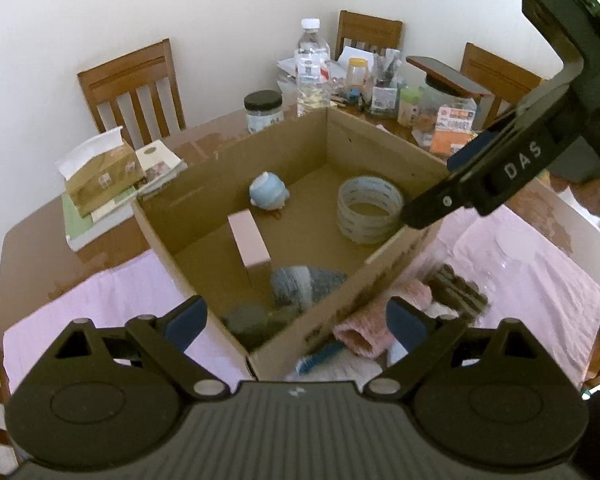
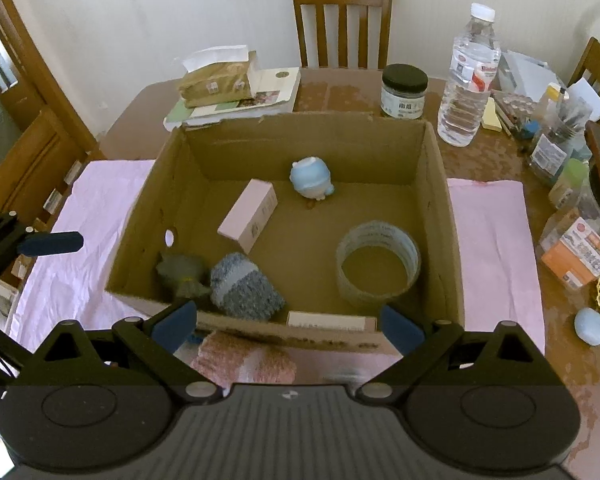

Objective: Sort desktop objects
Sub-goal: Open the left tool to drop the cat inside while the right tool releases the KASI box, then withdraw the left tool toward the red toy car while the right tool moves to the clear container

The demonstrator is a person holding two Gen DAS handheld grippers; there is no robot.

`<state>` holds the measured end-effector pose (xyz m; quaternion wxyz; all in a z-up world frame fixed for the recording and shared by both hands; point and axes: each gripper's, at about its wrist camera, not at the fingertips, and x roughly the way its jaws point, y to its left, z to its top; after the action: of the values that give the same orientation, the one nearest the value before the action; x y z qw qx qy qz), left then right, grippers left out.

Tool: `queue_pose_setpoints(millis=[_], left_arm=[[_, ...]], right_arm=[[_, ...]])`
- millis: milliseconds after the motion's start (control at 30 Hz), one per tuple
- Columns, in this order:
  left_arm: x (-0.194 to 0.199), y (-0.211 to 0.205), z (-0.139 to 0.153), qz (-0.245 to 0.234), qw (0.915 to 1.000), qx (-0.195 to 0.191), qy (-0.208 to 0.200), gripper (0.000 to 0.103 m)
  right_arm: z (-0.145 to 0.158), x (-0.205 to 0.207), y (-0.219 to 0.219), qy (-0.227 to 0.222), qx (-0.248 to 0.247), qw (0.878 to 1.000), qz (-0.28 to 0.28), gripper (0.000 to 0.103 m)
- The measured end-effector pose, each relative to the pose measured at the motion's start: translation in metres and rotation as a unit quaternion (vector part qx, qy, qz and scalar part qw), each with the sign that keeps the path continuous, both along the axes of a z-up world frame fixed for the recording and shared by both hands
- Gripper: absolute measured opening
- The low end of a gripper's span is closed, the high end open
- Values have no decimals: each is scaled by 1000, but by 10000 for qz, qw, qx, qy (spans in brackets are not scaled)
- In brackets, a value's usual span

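Note:
An open cardboard box (image 2: 436, 208) stands on the table. Inside lie a grey-blue sock (image 2: 244, 288), a dark grey bundle (image 2: 180, 272), a pink carton (image 2: 250, 214), a tape roll (image 2: 364, 294) and a round blue toy (image 2: 310, 180). My right gripper (image 2: 288, 328) hangs open over the near wall, nothing between its pads. A pink sock (image 2: 244, 358) lies outside, under that wall. My left gripper (image 1: 296, 326) is open above the box corner (image 1: 256, 356), also empty. The pink sock (image 1: 364, 328) and a blue brush (image 1: 320, 358) lie beside it.
Pink cloth (image 2: 496, 248) covers the table on both sides of the box. Behind the box are a tissue pack (image 2: 216, 76) on books, a black-lidded jar (image 2: 404, 92), a water bottle (image 2: 470, 76) and desk clutter (image 2: 560, 140). A pale blue egg shape (image 2: 590, 326) lies at the right. Wooden chairs ring the table.

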<state>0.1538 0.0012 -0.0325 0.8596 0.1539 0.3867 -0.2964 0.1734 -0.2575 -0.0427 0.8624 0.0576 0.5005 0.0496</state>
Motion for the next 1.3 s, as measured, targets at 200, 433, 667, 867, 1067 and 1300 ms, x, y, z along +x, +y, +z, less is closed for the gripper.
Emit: queue_pose_setpoints(millis=[200, 433, 667, 867, 1067, 1300], left_arm=[[-16, 8, -16, 168, 9997, 18, 161, 96], [-36, 20, -31, 323, 9992, -224, 104, 96], [-49, 20, -47, 276, 9995, -51, 154, 96], [-53, 25, -61, 275, 9989, 69, 368, 96], [-49, 35, -75, 508, 9972, 130, 538, 96], [-43, 39, -90, 654, 9955, 258, 628, 96]], right_arm=[[-3, -17, 0, -29, 171, 9998, 117, 101], [-9, -38, 1, -35, 56, 9999, 139, 101], [-17, -57, 0, 37, 59, 10000, 70, 101], [-20, -69, 3, 35, 32, 10000, 86, 101], [-28, -82, 3, 10, -22, 9999, 134, 101], [-36, -92, 0, -31, -41, 9999, 122, 101]])
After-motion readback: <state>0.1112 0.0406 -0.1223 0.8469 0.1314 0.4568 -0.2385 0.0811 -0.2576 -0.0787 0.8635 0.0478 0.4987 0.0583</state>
